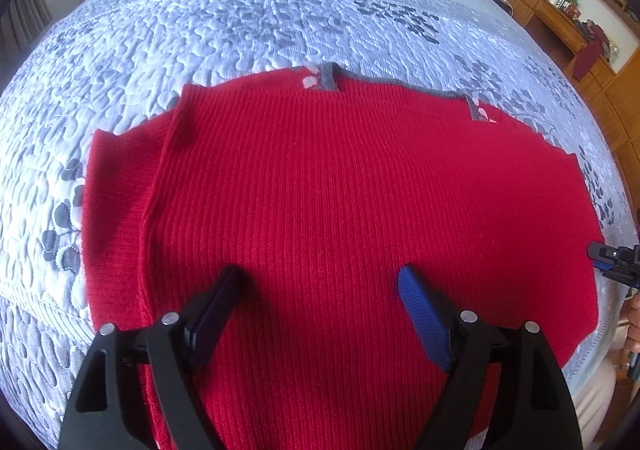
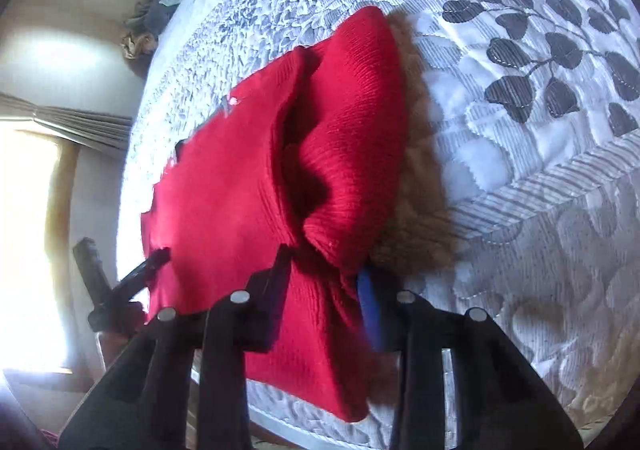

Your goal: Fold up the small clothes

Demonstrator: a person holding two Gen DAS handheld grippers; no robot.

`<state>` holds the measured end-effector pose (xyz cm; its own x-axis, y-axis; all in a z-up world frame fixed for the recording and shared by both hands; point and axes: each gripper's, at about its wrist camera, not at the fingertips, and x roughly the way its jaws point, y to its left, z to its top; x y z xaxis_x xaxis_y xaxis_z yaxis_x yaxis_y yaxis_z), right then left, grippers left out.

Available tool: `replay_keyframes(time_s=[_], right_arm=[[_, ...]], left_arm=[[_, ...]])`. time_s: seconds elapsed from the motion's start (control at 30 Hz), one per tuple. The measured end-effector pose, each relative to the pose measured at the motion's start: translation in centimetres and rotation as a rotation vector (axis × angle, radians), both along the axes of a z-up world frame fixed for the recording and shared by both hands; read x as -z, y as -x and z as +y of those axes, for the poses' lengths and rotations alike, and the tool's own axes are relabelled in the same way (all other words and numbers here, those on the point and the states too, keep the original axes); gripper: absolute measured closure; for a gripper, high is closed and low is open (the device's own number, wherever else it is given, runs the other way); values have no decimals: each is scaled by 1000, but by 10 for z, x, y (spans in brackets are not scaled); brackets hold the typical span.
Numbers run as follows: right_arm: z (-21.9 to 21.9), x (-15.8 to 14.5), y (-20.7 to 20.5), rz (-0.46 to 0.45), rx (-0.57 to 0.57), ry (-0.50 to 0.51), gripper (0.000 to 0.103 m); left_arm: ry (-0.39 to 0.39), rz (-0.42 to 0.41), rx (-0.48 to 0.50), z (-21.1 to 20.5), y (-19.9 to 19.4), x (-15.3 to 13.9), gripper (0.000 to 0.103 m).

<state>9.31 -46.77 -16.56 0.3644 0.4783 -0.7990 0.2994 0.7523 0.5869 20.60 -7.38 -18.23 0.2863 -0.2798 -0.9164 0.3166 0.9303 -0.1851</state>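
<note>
1. Red ribbed sweater point(image 1: 340, 189) lies spread on the bed point(image 1: 240, 17), w/ grey-trimmed neck edge point(image 1: 332, 75) at the far side and the hem toward the camera in the left wrist view.
2. Left claw point(image 1: 320, 282) hangs over the near middle of the sweater, jaws wide, nothing btwn them; fingertips near the knit, contact can't be told. Prob. placed there to take or pin the near edge while the other side gets folded.
3. Right claw point(image 2: 324, 270) sits at the sweater's right edge, jaws narrowed and pinching a bunch of red knit. Its blue pad point(image 2: 370, 302) shows on one side of the bunch, black finger on the other.
4. The cloth puckers and rises into a ridge ahead of that grip in the right wrist view, so the edge looks gathered, prob. so it can be carried over the body for a side fold.
5. Left edge of the sweater already has a narrow strip point(image 1: 120, 189) lying separate beside the body; can't tell if it's a sleeve or a folded flap.
6. Judged: fold at an early stage, most of the sweater flat.
7. Surface: quilted pale bedspread w/ grey leaf print, soft, so cloth may drag.
8. Room: wooden desk point(image 1: 560, 21) w/ clutter and cables at far right; curtain point(image 2: 80, 117) by a bright window.
</note>
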Motion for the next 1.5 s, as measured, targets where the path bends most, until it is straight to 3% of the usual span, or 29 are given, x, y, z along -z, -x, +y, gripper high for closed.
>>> replay_keyframes(time_s=[0.1,0.17,0.2,0.23,0.27,0.5,0.7,0.77,0.87,0.97,1.03,1.13,1.3,1.43,1.5], right_arm=[[6,4,-7,9,-11,-4,47],[12,3,-13,5,-27,19,46],[15,2,-14,4,-34,36,57],[18,0,-15,2,-43,60,80],[19,0,-17,7,-54,59,85],[24,-30,-15,-49,-48,59,88],[60,-68,-40,34,-103,256,88],[75,-75,-50,62,-125,319,89],[106,-88,-65,61,-179,395,89],[139,-102,-77,40,-233,420,89],[161,-109,-83,23,-267,448,89],[203,-116,-92,-1,-338,497,90],[275,-102,-99,-19,-486,509,90],[308,-75,-95,17,-574,456,76],[303,-79,-87,-7,-576,426,69]], left_arm=[[6,5,9,0,-1,1,21],[7,8,13,1,-1,1,21],[10,10,15,1,-1,1,20],[12,12,16,1,-1,1,20],[13,12,20,1,-1,1,20],[21,14,47,1,-1,1,19],[28,59,64,3,-6,-2,19],[43,74,57,6,-8,-6,24],[115,83,27,21,-9,-19,28],[86,76,72,25,-8,-18,28],[48,81,97,31,-8,-11,43],[109,86,102,46,-9,-14,45],[137,109,124,56,-9,-12,45],[189,135,102,61,-13,-7,43],[205,144,99,63,-14,-7,43]])
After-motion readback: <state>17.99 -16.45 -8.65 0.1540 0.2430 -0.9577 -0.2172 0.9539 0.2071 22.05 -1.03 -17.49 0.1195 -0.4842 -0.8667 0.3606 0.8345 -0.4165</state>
